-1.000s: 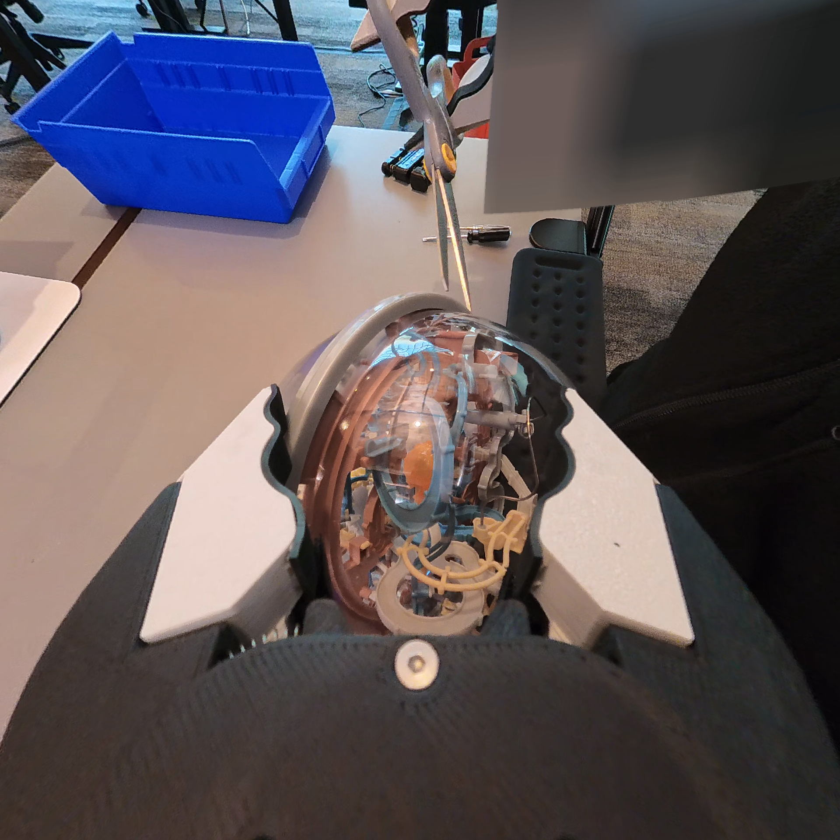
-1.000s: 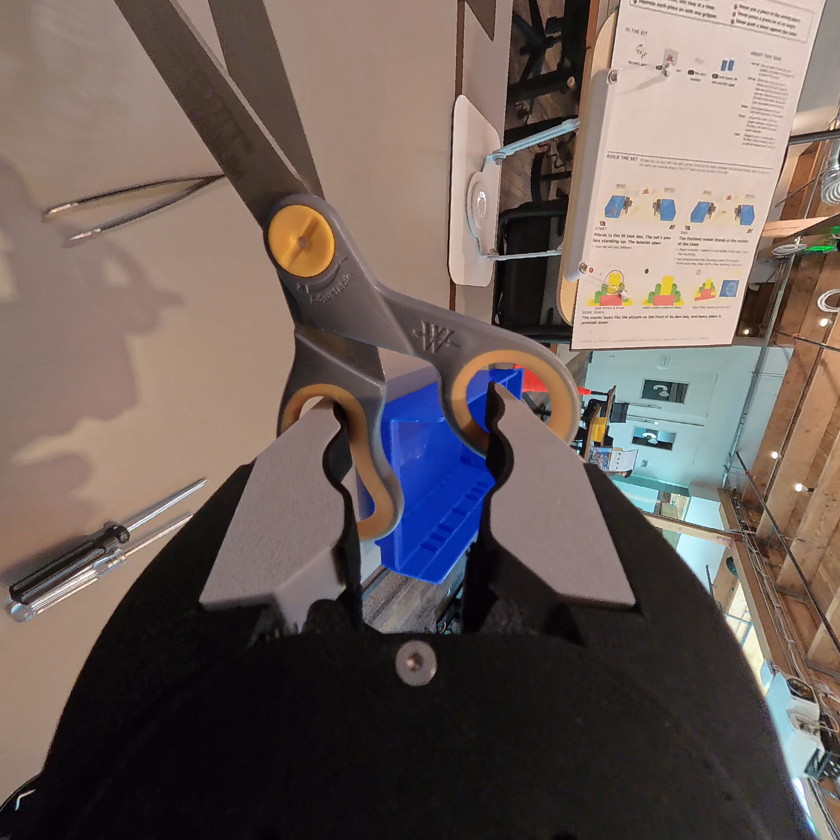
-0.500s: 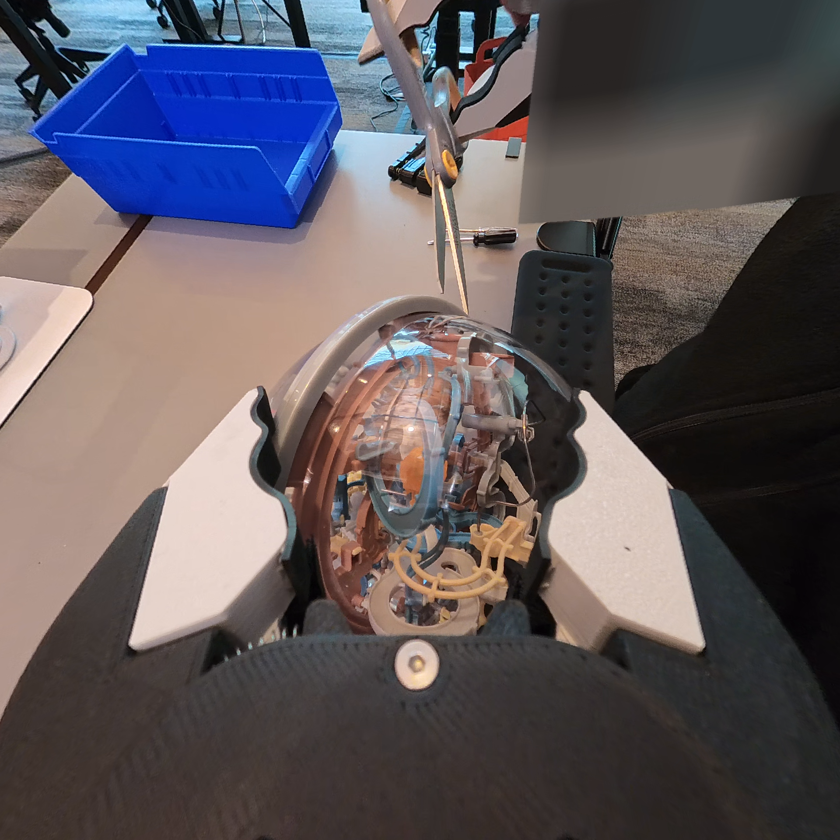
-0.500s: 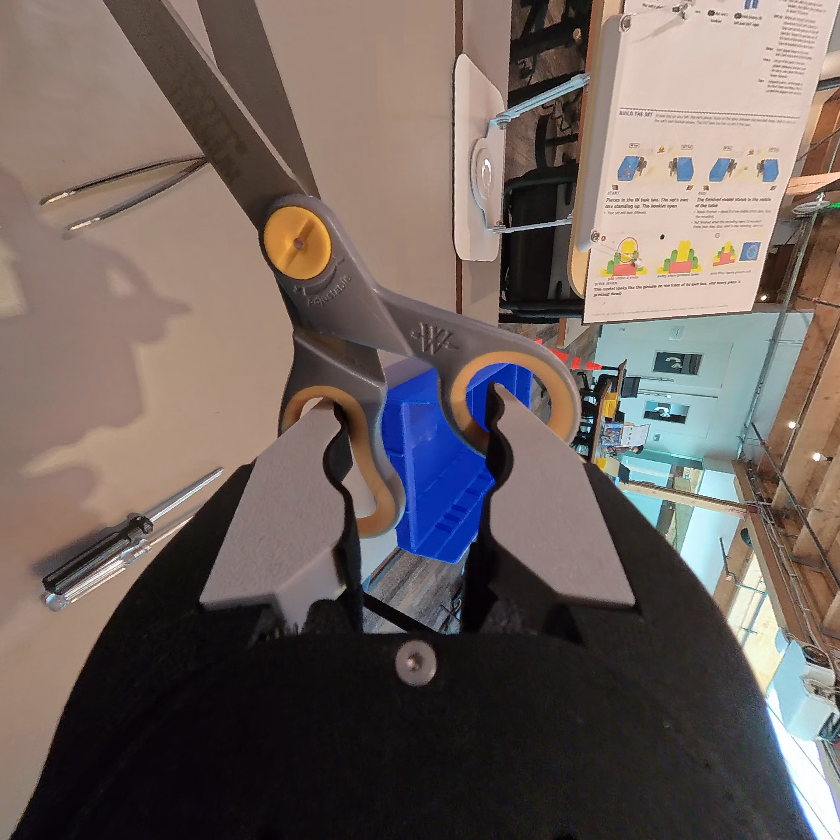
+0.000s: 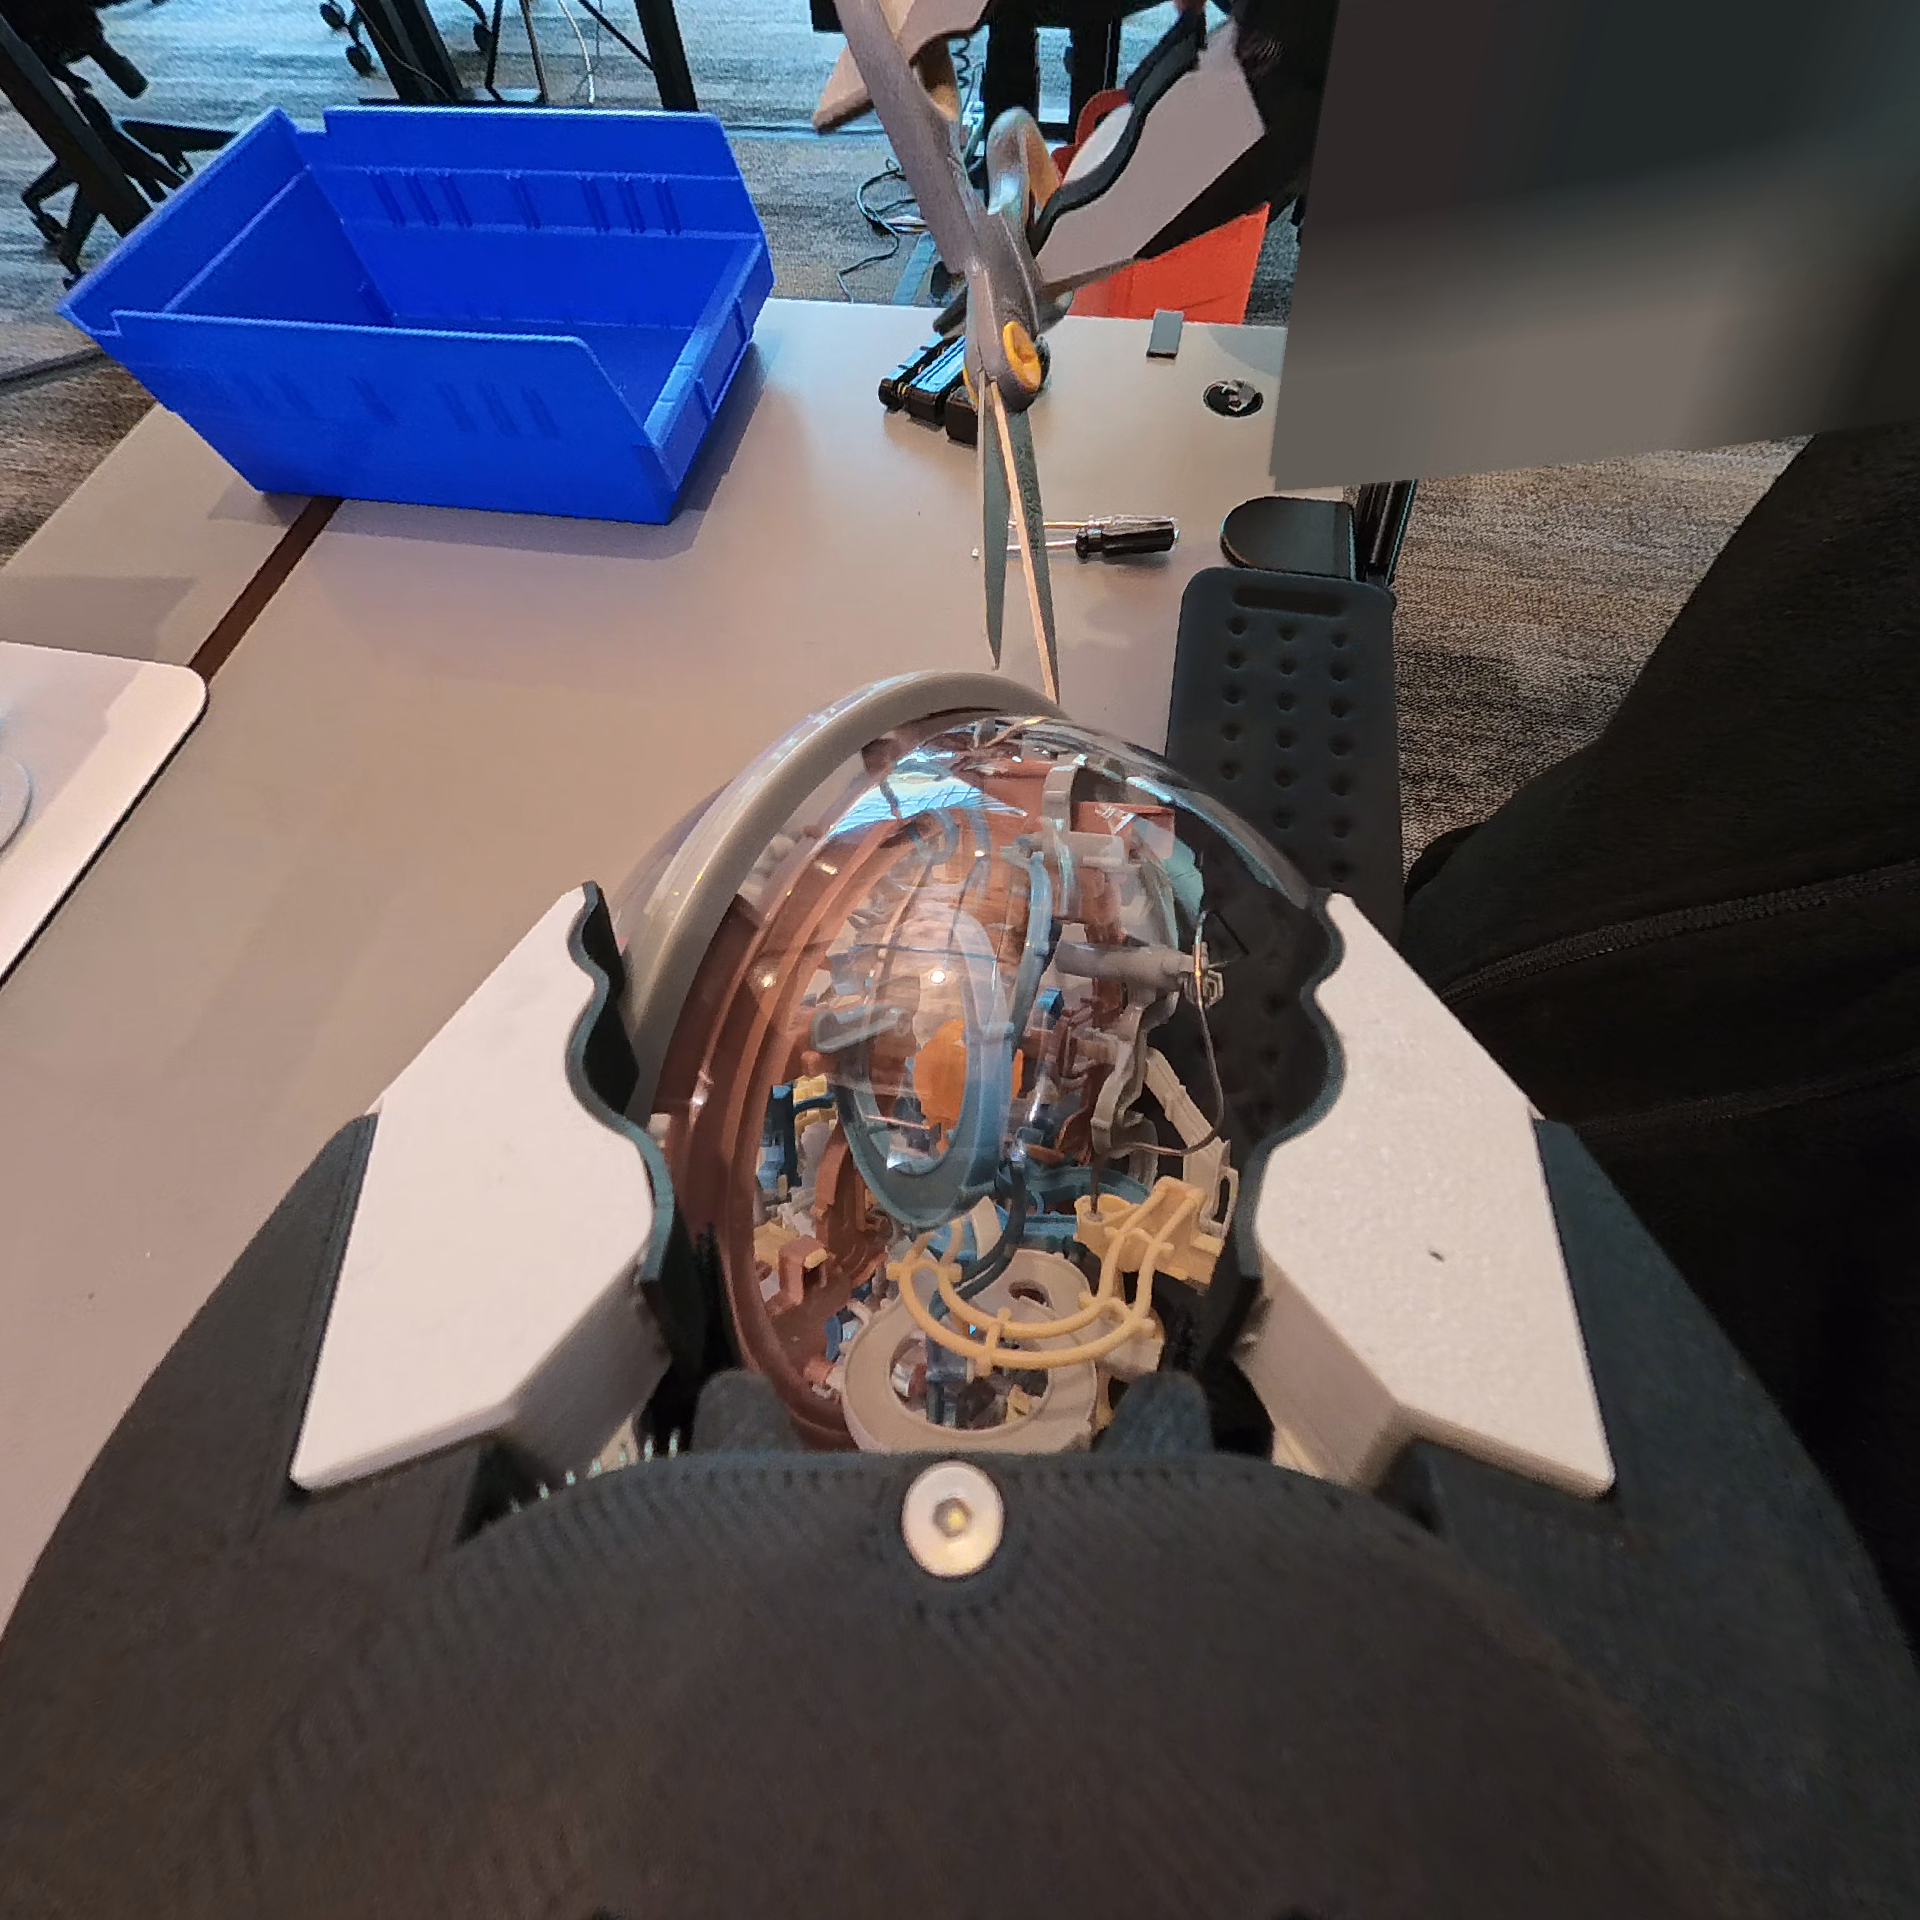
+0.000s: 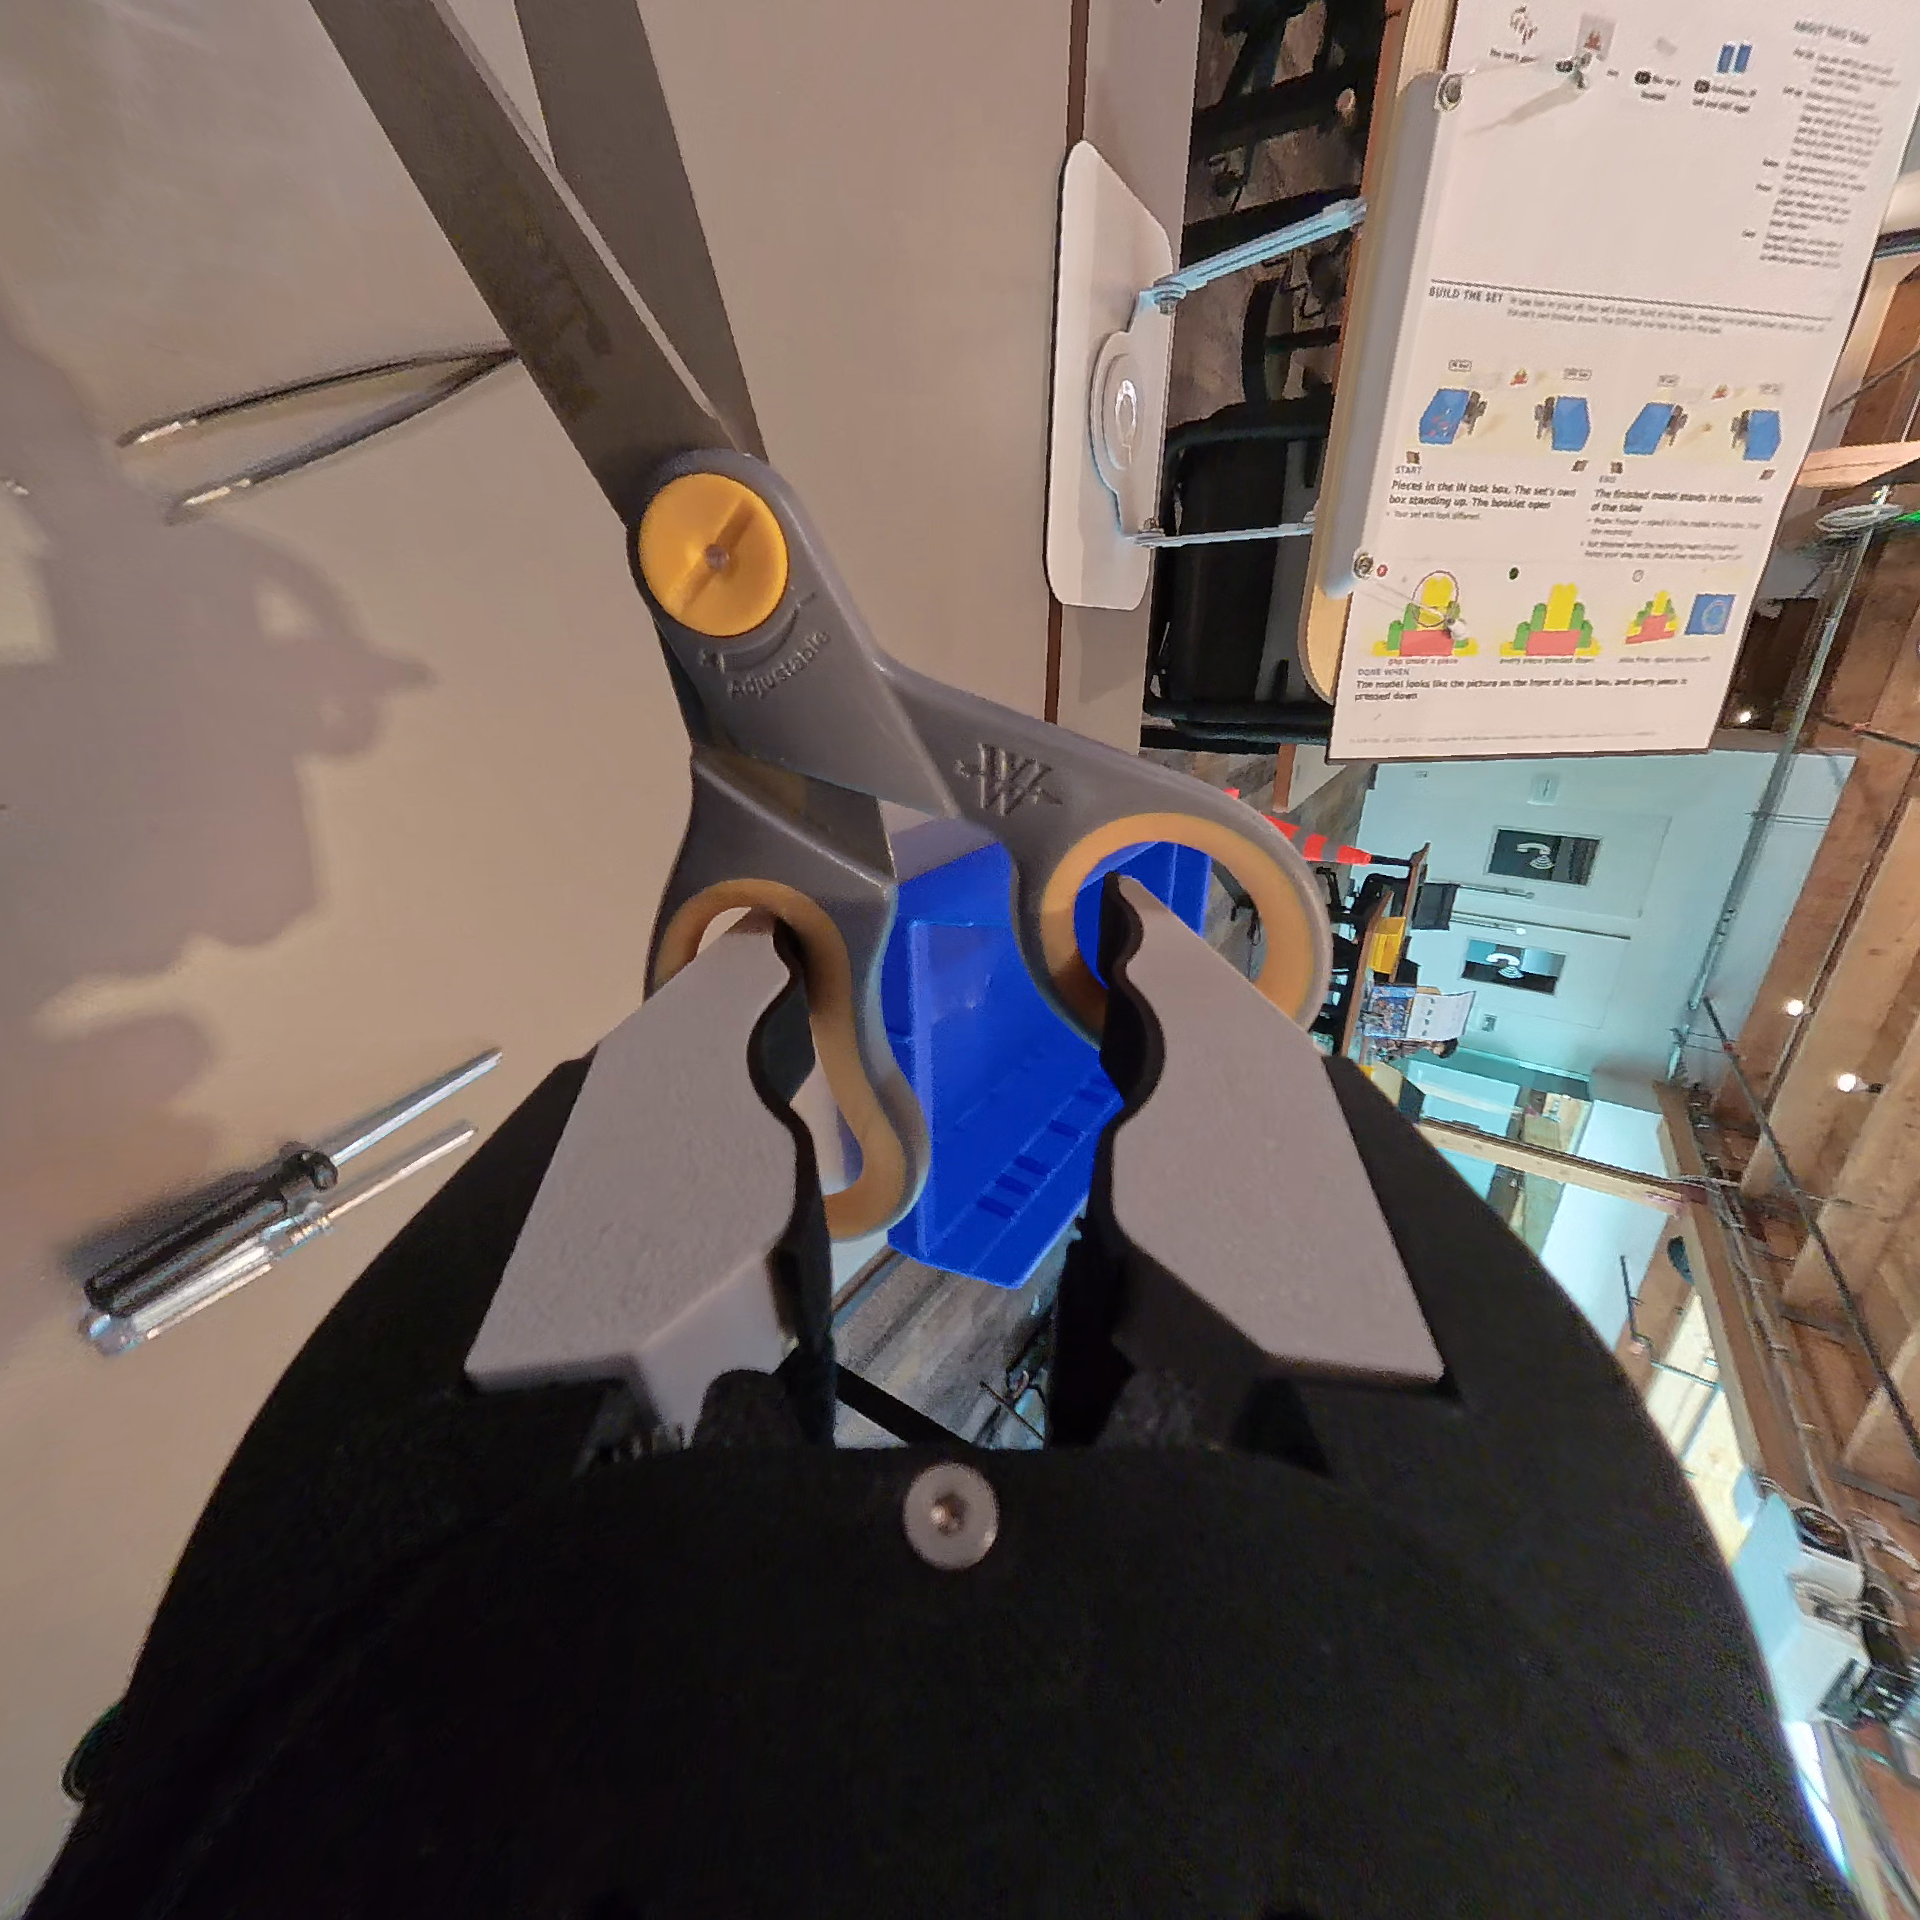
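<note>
Scissors (image 6: 810, 717): grey-handled, yellow pivot, carried aloft above the bench (image 5: 468, 675) by the right hand-held gripper (image 6: 935, 914). Jaws of that hand-held gripper apart, one finger threaded through each handle loop, not pressed together. Blades parted by a narrow angle only. Long axis in the right wrist view running from the loops at 6 o'clock up to 11 o'clock, tips out of frame. In the left wrist view, scissors (image 5: 1003, 312) seen at 12 o'clock of the clear maze ball (image 5: 956, 1039), handles high, points directed down toward 6 o'clock and ending just beside the ball's grey ring; contact between tips and ring not determinable. Left hand-held gripper (image 5: 966, 904) clamped on the clear maze ball, one pad on each flank, ball held off the bench near its 3 o'clock edge. Shell of the ball intact as far as visible, with nothing lying between the blades. Also noted on the bench: blue bin (image 5: 436, 312) at 11 o'clock, screwdriver (image 5: 1122, 540) just past the blade tips, tweezers (image 6: 312, 416) at 10 o'clock in the right wrist view, white pad (image 5: 83, 748) at 9 o'clock. Black armrest (image 5: 1288, 727) beside the bench edge at 2 o'clock.
</note>
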A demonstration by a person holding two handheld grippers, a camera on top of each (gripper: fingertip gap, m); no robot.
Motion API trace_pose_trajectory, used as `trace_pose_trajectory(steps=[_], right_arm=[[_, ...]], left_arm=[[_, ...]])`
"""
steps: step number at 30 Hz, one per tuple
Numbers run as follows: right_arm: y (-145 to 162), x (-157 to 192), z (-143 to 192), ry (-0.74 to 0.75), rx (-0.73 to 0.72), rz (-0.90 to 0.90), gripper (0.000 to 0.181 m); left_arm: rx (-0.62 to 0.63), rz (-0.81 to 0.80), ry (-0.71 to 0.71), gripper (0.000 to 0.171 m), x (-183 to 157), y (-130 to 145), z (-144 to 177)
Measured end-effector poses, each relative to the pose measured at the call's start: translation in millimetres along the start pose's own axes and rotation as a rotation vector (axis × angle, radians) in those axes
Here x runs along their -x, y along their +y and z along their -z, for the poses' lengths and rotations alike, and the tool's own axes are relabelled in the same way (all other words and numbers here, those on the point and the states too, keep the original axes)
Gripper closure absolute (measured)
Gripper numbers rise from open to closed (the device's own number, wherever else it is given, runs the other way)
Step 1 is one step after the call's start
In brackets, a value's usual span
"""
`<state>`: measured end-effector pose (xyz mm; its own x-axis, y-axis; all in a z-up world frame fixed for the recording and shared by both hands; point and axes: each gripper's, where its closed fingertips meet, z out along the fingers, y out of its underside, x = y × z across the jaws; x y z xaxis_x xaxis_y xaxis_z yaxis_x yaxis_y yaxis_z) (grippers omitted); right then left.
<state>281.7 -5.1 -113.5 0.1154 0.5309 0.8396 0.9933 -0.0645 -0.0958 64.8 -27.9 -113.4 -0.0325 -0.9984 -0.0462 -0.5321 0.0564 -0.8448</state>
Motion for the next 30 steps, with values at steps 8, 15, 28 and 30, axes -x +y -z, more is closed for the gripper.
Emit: trace_pose_trajectory(steps=[8,15,28,30], right_arm=[[-3.8,-3.1,2.8,-0.048,0.117,0.125,0.136],[-6.5,-1.8,7.1,-0.073,0.099,0.103,0.139],[-7.5,41.3,-45.8,-0.282,-0.183,-0.09,0.14],[-10.8,44.3,-52.2,-0.301,-0.216,-0.1,0.14]], left_arm=[[-0.012,-0.003,0.0,0.045,-1.4,0.0,-0.6],[-0.039,0.0,0.015,0.044,0.6,1.7,3.4],[-0.076,-0.076,0.173,0.049,6.9,3.4,6.5],[-0.091,-0.082,0.21,0.049,8.1,3.0,6.7]])
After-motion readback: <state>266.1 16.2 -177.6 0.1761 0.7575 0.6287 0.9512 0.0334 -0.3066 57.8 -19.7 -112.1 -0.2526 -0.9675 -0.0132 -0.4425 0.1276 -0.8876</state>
